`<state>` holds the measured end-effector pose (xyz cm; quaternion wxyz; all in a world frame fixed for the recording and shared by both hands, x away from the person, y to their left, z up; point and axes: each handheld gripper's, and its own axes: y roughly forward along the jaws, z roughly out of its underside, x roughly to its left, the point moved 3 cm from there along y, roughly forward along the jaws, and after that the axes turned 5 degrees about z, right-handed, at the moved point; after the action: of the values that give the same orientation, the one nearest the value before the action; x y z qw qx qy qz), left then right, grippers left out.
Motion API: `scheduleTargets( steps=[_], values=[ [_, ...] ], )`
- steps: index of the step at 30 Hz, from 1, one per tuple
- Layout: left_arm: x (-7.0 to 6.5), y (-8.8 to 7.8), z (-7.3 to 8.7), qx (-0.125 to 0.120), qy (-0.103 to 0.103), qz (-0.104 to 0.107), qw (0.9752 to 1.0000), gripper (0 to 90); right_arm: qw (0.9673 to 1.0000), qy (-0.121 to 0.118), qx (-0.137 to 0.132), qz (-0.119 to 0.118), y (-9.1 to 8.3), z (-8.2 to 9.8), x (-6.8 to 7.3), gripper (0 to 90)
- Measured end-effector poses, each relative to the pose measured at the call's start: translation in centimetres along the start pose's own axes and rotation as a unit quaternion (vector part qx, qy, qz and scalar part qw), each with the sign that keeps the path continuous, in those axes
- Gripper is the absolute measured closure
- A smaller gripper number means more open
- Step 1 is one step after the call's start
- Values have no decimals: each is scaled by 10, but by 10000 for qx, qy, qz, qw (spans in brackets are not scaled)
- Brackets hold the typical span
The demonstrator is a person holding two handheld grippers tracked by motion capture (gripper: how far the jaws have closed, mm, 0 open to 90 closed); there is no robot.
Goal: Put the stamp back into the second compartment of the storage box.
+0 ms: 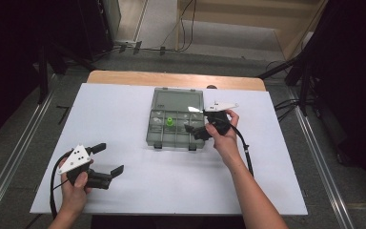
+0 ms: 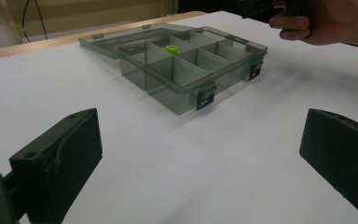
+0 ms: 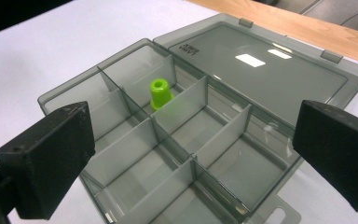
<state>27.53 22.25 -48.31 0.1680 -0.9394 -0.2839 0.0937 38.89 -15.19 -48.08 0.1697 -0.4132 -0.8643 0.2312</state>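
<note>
Above the open organizer box point(image 3: 121, 186), the empty, wide-open right gripper point(image 3: 193, 154) faces the upright green peg point(image 3: 160, 93) ahead.

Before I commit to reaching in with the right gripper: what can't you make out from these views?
- Green piece: its base, behind a divider, in the right gripper view; just a speck from above.
- Organizer box: near corner cut off by the right gripper view's bottom edge.
- Lid lettering: too small.
- Right gripper: jaw tips blur together, high view.
</note>
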Motion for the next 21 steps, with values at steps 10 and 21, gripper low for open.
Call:
scheduleTargets(
  steps=[10, 21],
  values=[
    [6, 23, -12, 87, 39, 27, 10000, 0, 10000, 24, -84, 39, -9, 9, -5, 0],
    [7, 51, -23, 192, 83, 124, 9997, 0, 10000, 45, -46, -20, -14, 17, -10, 0]
  ],
)
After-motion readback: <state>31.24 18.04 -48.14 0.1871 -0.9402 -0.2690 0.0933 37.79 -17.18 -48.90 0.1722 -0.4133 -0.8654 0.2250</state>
